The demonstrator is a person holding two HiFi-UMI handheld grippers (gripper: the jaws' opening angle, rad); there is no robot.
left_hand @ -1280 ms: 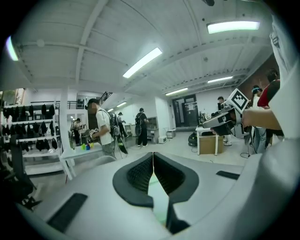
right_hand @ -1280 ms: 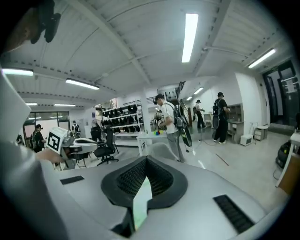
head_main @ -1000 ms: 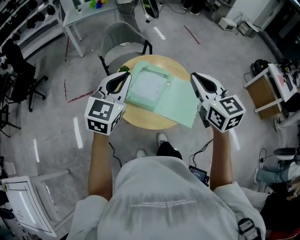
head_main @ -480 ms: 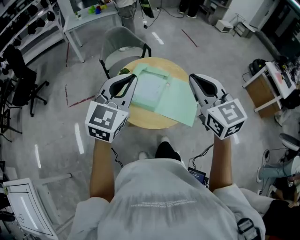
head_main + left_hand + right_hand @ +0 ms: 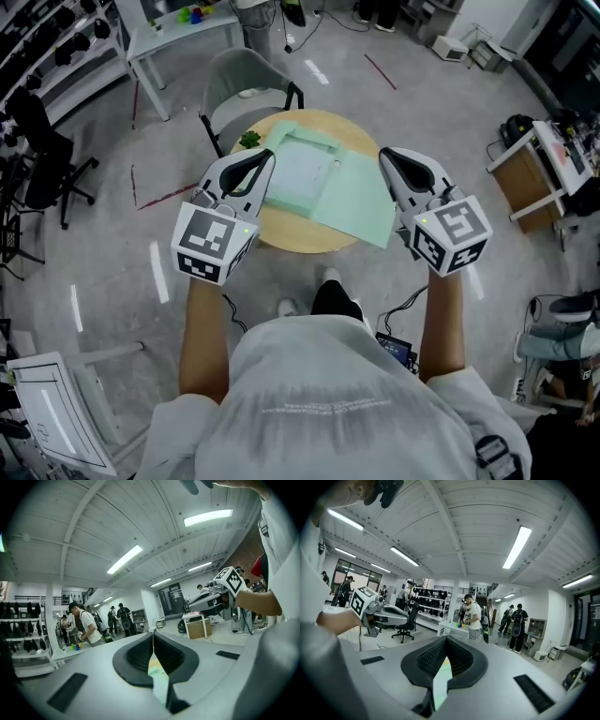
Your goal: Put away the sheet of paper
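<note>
- Both tools are up in front of you, above the near rim of the counter point(image 5: 281, 236) and touching nothing. Your left tool point(image 5: 269, 155) has its jaws together at the tips with nothing between them. Your right tool point(image 5: 384, 154) is the same, pressed together and empty.
- Risk at the tools: with the jaws together, neither can pinch a thin edge. If you go down like this you will only push the folder point(image 5: 356, 202) along the wood, so part the jaws before you descend.
- Risk at the near edge: the open cover of the pale green folder lies on your right, and its near corner sticks out past the counter rim. A press on that corner could tip or slide the whole folder towards you and off.
- The sheet of paper point(image 5: 302, 171) lies flat in the left half of the folder, a paler rectangle inside the green border, near the middle of the counter. It looks already seated, so closing the cover is probably what remains.
- Its long axis seems to run away from you, with the far end leaning a little to your right. The two sides look close in length, so take that as a guess. The folder's hinge runs the same way along the sheet's right side.
- Risk at the sheet: a fast swing of the cover could lift or skew it, so that an edge gets caught.
- A small green object point(image 5: 248, 141) sits just beside the folder's far left corner and could be knocked. Beyond it stands a grey chair point(image 5: 239, 80).
</note>
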